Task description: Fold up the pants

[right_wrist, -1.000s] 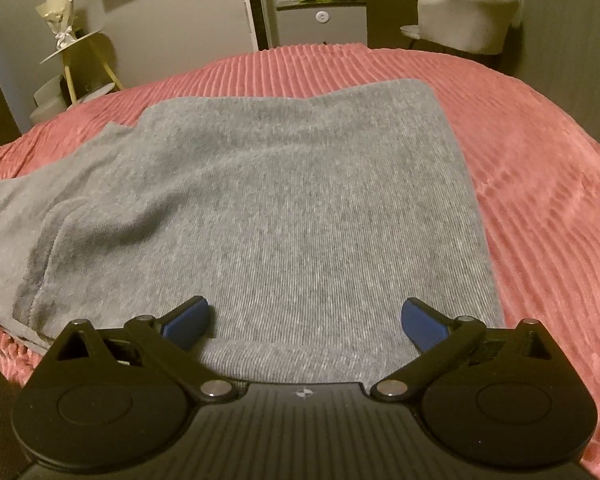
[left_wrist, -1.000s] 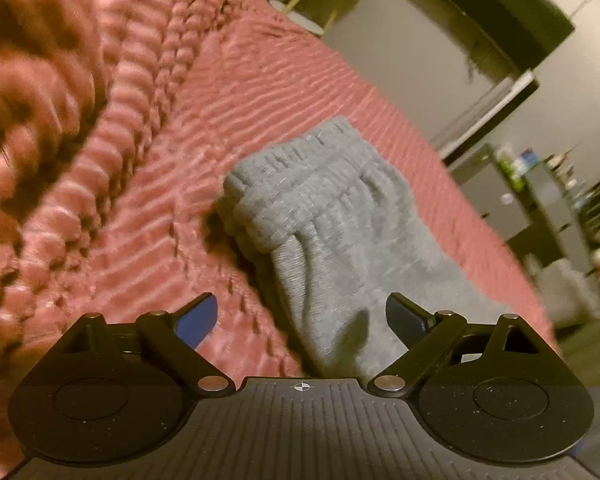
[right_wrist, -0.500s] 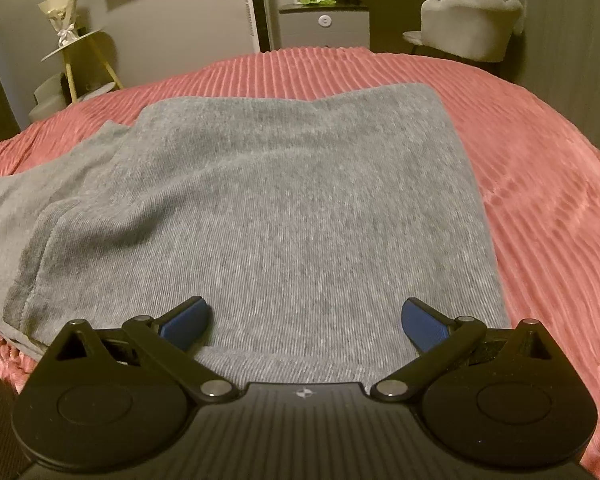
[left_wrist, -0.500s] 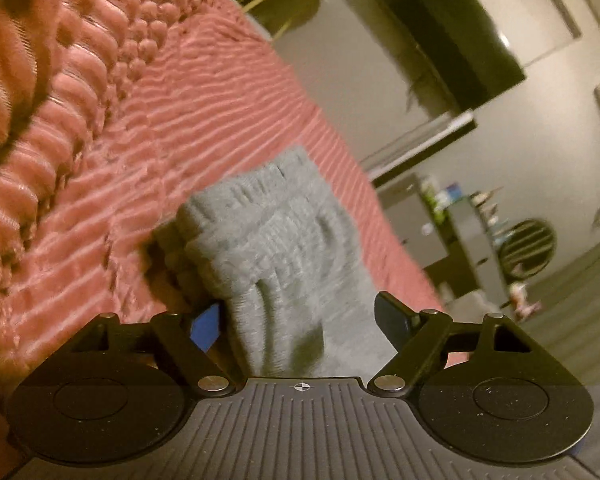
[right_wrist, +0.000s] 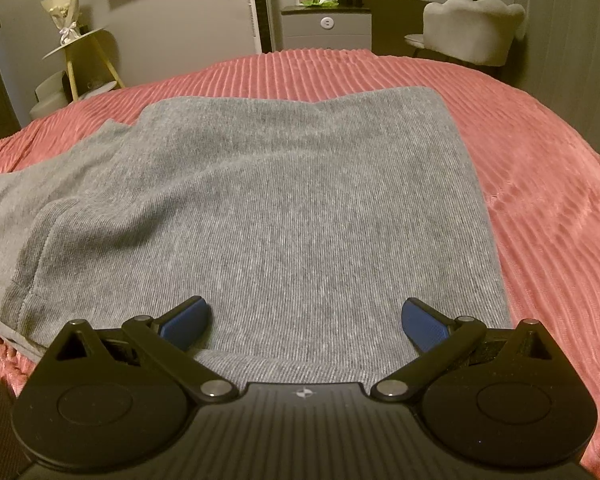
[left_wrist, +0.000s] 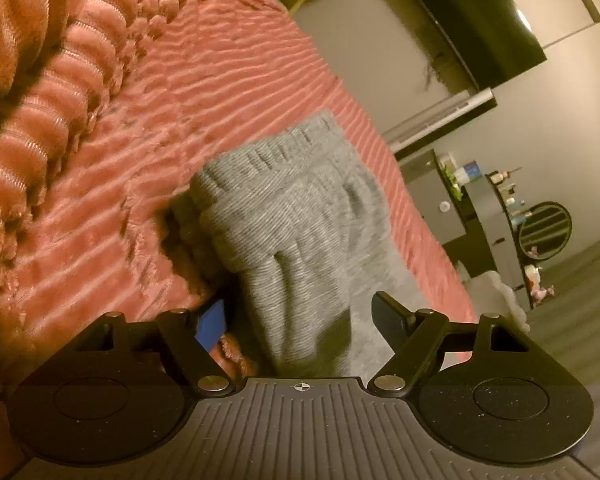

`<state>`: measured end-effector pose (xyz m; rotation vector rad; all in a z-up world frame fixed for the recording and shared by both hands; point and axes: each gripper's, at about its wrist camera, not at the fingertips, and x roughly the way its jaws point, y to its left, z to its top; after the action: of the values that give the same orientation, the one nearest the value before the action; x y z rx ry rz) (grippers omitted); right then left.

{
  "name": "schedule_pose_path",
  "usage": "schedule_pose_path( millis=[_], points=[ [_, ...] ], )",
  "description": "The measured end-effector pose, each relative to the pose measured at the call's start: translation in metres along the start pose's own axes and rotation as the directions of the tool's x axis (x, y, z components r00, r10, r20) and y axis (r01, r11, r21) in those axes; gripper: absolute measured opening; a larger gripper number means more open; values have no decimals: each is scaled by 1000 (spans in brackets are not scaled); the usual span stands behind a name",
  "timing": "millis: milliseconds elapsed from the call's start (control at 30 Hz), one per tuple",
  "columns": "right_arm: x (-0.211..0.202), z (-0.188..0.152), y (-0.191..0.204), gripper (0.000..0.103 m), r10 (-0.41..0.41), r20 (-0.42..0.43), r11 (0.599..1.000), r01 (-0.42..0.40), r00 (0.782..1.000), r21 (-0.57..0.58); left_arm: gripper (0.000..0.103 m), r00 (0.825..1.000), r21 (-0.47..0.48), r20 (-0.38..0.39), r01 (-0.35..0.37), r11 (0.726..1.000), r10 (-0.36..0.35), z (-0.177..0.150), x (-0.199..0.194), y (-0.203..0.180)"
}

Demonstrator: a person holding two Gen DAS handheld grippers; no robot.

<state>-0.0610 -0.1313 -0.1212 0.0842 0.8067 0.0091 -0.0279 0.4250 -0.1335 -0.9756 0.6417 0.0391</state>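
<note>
Pants (right_wrist: 260, 216) of grey knit lie spread flat on the bed (right_wrist: 540, 184), over its pink ribbed cover; everything else can be placed from them. The right tool (right_wrist: 305, 320) hangs just above their near edge, its two blue fingers (right_wrist: 188, 320) set wide apart with the cloth under the gap and nothing pinched. To the left the fabric runs out of that view, so the legs are cut off there. The left tool (left_wrist: 296, 320) sits low at the gathered elastic end of the pants (left_wrist: 284, 216), which bunches up between its fingers. Those fingers stand fairly wide, not pressing on the cloth. Its blue left finger (left_wrist: 211, 324) is half buried against the cover beside the cloth; the right one looks only dark. This view is tilted and smeared, so the folds of the bunched end are hard to read. Beyond the pants, a pale chair (right_wrist: 472, 28) stands past the foot of the bed.
</note>
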Motion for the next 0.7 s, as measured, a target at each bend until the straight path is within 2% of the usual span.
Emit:
schedule_pose_path(
  millis=[67,200,267,300,333,400,533,633,700],
  points=[
    [0,1,-1,102,1,0,1000,-1,1000,-1,88,1000,-6,-6,4,1000,-4,4,3,-3],
    [1,1,0,102,1,0,1000,-1,1000,-2,90,999,-62,-5,35,998,-35,14,7,-4],
    [1,1,0,102,-1,0,1000,1,1000,-3,80,995,-25,49,88,996,-86,14,1,-5],
    [1,0,0,102,0,1,1000,0,1000,-3,79,993,12,57,98,995,-99,14,-1,-7],
    [1,0,0,102,0,1,1000,0,1000,-3,79,996,50,52,74,996,-77,13,-1,-8],
    [1,0,0,102,-1,1,1000,1,1000,-4,76,1000,56,5,18,998,-18,10,6,-5],
    [1,0,0,102,2,2,1000,-2,1000,-4,76,999,16,7,35,999,-35,7,5,4],
    [2,0,1,102,4,7,1000,-4,1000,-7,84,999,-35,-10,41,999,-41,14,10,4],
    [3,0,0,102,7,8,1000,-7,1000,-7,86,999,-62,-18,41,997,-42,19,14,1]
  ],
)
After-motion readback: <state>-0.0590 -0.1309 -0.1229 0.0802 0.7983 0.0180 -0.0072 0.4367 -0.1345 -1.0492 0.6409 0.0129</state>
